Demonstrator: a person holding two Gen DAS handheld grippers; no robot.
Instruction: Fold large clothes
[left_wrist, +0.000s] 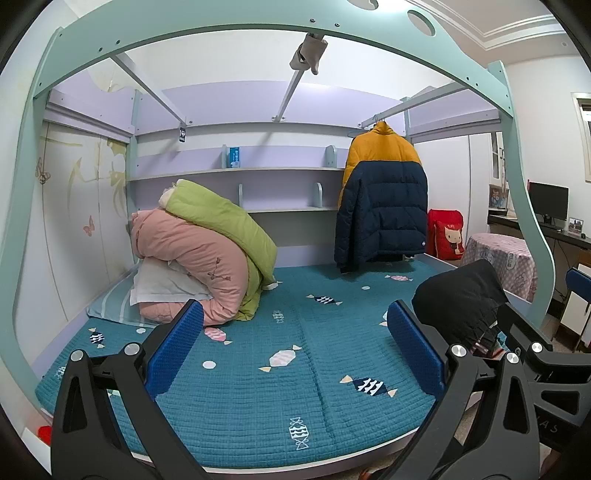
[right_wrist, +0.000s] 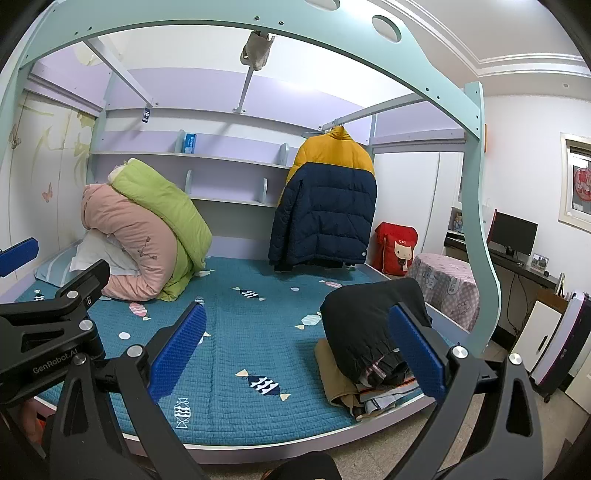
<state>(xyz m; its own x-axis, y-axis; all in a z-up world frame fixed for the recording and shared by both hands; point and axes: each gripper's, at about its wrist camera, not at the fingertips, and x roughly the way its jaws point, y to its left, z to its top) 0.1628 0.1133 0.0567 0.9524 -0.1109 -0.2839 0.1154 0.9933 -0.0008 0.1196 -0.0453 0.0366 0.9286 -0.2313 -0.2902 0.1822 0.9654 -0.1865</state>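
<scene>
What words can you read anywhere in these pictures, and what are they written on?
"GenRobot.AI": on the black body of the left gripper, seen from the right wrist camera.
"AS": end of a cut-off word on the right gripper's black body.
Red cartoon-girl cushion: white marks, too blurred.
Blue box on the shelf: too small.
Dark hanging tag: unreadable.

I am counting one puffer jacket (right_wrist: 325, 206) hanging from the rail, two rolled quilts (right_wrist: 147, 229) leaning on one white pillow (right_wrist: 92, 254), one pile of folded clothes (right_wrist: 369, 350), one red bag (right_wrist: 397, 251), and one monitor (right_wrist: 513, 232) sitting far right.
</scene>
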